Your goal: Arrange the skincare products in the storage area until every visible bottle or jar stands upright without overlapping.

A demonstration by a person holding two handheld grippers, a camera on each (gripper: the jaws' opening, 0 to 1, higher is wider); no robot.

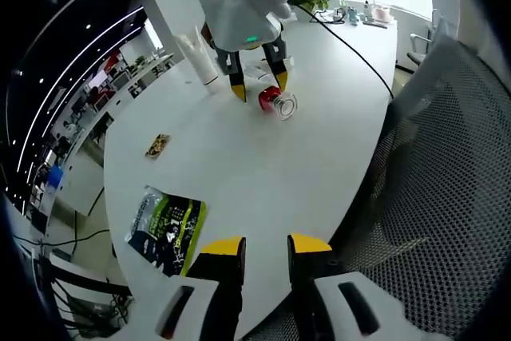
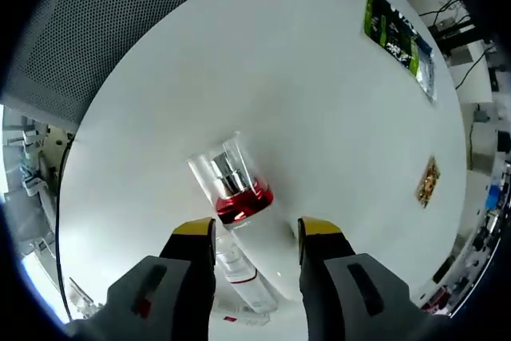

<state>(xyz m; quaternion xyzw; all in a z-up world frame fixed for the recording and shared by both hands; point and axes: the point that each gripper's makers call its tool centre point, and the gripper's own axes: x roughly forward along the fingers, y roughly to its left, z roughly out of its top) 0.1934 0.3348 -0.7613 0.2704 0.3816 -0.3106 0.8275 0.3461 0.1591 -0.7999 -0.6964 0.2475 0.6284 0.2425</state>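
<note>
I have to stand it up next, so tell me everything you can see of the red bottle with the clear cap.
The red bottle is small, glossy red glass by its look, with a silver collar under a clear cap. It lies on its side on the white table, cap pointing away from the right claw, whose open jaws flank its base. No contact visible.

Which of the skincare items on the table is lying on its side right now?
The red bottle with the clear cap, lying between the right gripper's open fingers. The white tube beyond it stands upright.
</note>
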